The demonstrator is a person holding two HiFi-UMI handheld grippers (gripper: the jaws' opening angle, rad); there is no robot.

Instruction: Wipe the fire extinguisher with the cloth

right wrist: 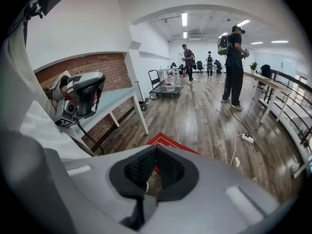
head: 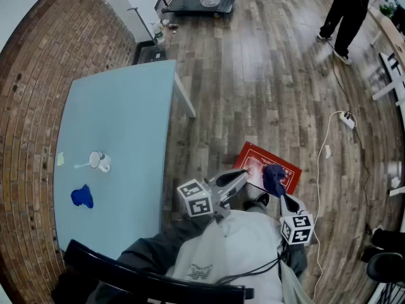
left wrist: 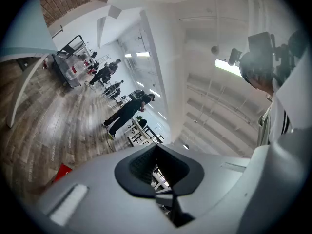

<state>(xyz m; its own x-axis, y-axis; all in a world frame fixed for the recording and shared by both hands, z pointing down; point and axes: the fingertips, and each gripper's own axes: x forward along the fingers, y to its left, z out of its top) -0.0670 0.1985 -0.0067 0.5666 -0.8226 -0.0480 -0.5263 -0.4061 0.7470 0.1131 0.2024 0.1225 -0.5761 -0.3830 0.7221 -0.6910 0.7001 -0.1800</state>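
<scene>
**Listener:** What is at the far left?

**Me:** A pale blue table [head: 120, 125] set against a brick wall [head: 28, 87]. A crumpled blue cloth [head: 82, 197] lies on it toward my end. A white cup [head: 99, 162] with a spoon stands a little beyond the cloth, apart from it. The cloth is well apart from both of my tongs.

**Listener:** And moving right, toward the middle?

**Me:** My left tongs [head: 242, 175] stick out past my lap. Their jaws are pressed together with nothing between them. From above, their tip sits at the near left edge of a red mat [head: 253, 160] with white print. The mat lies flat on the wood floor [head: 253, 75] by my feet.

**Listener:** And the other pair?

**Me:** My right tongs [head: 283, 199] are just right of the left pair and tilted downward. Their jaws are also pressed together and empty. A dark blue shape [head: 274, 177] shows just past their tip, over the mat. I cannot tell what it is.

**Listener:** Anything further right?

**Me:** A white power strip [head: 347, 120] lies on the floor, trailing a pale cord. At the top right, well apart from me, a person [head: 347, 11] in dark clothes stands.
</scene>
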